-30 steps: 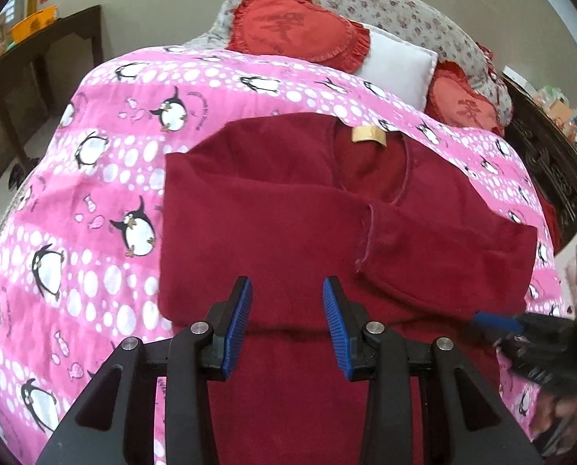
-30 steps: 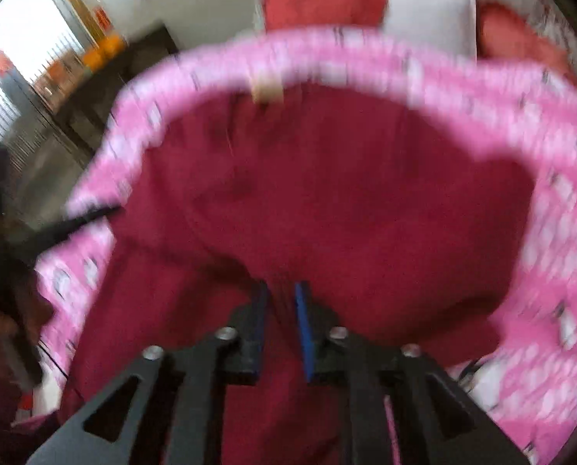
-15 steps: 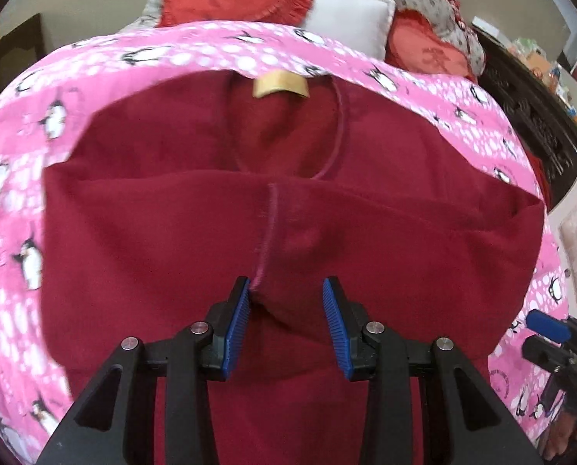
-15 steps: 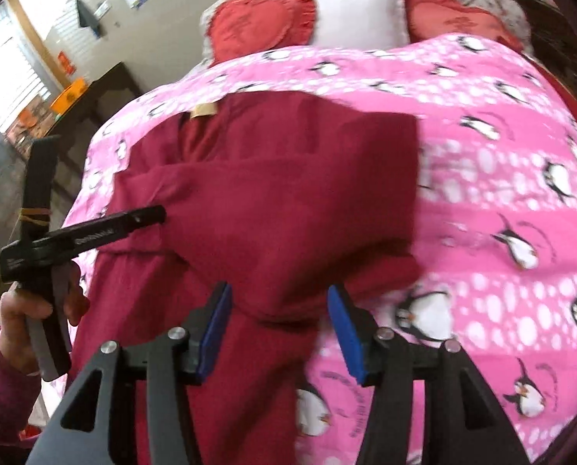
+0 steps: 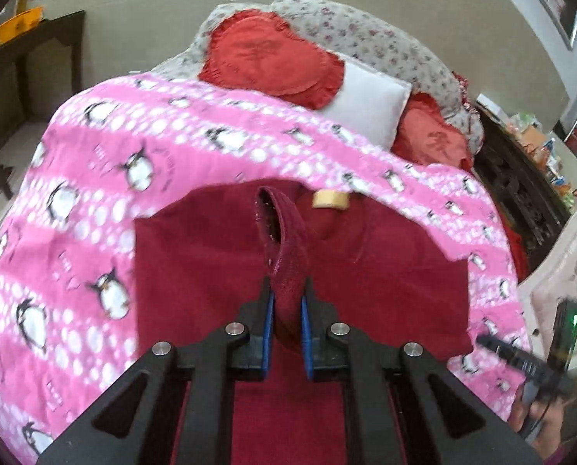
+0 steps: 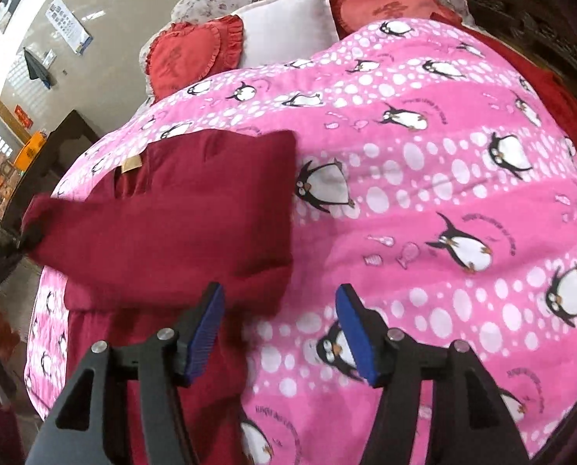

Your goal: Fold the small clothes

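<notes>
A dark red sweater lies flat on the bed, its tan neck label at the far end. My left gripper is shut on a sleeve cuff, which stands up from between the blue pads. In the right wrist view the sweater lies to the left, with the sleeve drawn out leftward. My right gripper hangs over the sweater's right edge, and its jaws are opening with nothing pressed between the pads. In the left wrist view the right gripper shows blurred at the lower right.
A pink penguin blanket covers the bed. Red heart pillows and a white pillow lie at its head. A dark wooden table stands at the left, and dark carved furniture lines the right side.
The left gripper closed on the sleeve cuff and lifted it off the sweater. The right gripper opened, let go of the sweater and shifted right over the blanket.
</notes>
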`<state>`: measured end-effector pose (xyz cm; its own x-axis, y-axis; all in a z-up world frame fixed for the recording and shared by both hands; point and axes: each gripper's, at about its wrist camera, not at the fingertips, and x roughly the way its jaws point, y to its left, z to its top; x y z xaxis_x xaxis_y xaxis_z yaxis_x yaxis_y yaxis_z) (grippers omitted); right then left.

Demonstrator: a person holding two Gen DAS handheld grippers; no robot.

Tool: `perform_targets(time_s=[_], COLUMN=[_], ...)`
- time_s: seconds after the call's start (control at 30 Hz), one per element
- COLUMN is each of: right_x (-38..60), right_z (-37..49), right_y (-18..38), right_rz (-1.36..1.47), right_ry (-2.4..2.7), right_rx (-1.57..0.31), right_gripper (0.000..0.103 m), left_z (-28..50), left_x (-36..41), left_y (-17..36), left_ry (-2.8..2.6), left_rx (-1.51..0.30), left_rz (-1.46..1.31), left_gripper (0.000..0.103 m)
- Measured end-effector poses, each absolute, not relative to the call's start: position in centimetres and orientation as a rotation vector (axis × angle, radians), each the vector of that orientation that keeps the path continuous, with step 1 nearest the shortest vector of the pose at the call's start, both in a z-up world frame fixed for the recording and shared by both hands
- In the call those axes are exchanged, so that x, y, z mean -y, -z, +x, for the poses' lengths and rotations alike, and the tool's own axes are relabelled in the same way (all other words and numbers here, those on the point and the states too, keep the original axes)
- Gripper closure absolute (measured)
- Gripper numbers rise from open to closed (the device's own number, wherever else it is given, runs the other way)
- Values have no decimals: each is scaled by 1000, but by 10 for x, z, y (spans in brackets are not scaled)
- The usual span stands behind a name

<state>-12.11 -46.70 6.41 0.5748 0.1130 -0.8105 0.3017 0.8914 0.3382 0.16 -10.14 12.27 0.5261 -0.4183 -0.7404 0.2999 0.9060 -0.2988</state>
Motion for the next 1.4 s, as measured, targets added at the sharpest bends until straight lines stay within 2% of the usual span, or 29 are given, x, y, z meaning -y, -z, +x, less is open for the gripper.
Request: perform_targets(time_s=[0.2, 0.73, 0.77, 0.83, 0.87, 1.0, 1.13, 1.2, 1.23, 1.4], right_x=[471, 459, 457, 451, 450, 445, 441, 446, 448, 430], right_z=[-84, -46, -43, -43, -45, -53, -41, -46, -51, -83], right_y=[-50, -32, -29, -29, -33, -62, -35, -38, -44, -73], right_rz=[547, 586, 574, 500, 481, 384, 333, 357, 377, 327], right_ry=[116, 67, 54, 75, 60, 70, 125, 153, 176, 124], right_rx=[-990, -1010, -1017, -997, -981, -911, -992, -985, -984, -951], right_gripper=[35, 34, 42, 66, 89, 89, 87, 67, 64, 63], left_z=[3, 8, 8, 7, 5, 1, 1, 1, 0, -6], left_x=[82, 66, 67, 69, 69, 75, 82, 82, 81, 77], left_y=[-99, -55, -54, -51, -52, -51, -42, -44, -46, -49], left_ry=[367, 230, 230, 238, 238, 252, 238, 242, 246, 241], left_rx=[-953, -1004, -1014, -1038, -1033, -1033, -1049, -1049, -1048, -1033], left_rz=[-139, -98, -98, -107, -102, -85, -36, -36, -40, -24], left_gripper=[103, 103, 103, 103, 103, 101, 99, 97, 96, 95])
